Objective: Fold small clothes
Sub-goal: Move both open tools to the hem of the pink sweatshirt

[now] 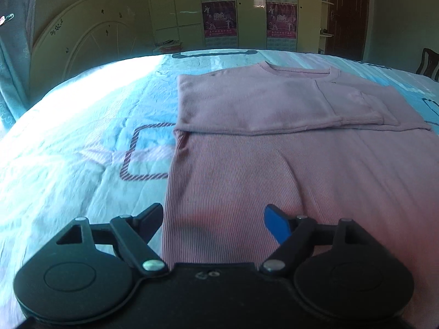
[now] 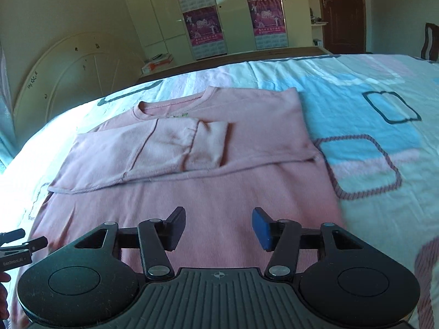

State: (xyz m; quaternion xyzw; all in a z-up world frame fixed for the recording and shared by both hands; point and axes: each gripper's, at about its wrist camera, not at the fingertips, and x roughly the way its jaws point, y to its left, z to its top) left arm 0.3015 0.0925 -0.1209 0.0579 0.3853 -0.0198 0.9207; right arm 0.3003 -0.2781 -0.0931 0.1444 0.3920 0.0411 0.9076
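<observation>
A small pink long-sleeved top (image 1: 274,164) lies flat on the bed, neckline at the far end, both sleeves folded across the chest. It also shows in the right wrist view (image 2: 192,192), with the sleeves (image 2: 170,148) overlapping. My left gripper (image 1: 216,224) is open and empty, just above the top's near left hem. My right gripper (image 2: 219,227) is open and empty, above the near right part of the hem. The left gripper's tips (image 2: 16,241) show at the left edge of the right wrist view.
The bed has a light blue and pink patterned sheet (image 1: 82,150) (image 2: 370,137). A pale rounded headboard (image 1: 82,41) stands at the left. Wardrobes with posters (image 2: 236,13) and a dark door (image 2: 343,11) are beyond the bed. A chair (image 2: 430,41) is at far right.
</observation>
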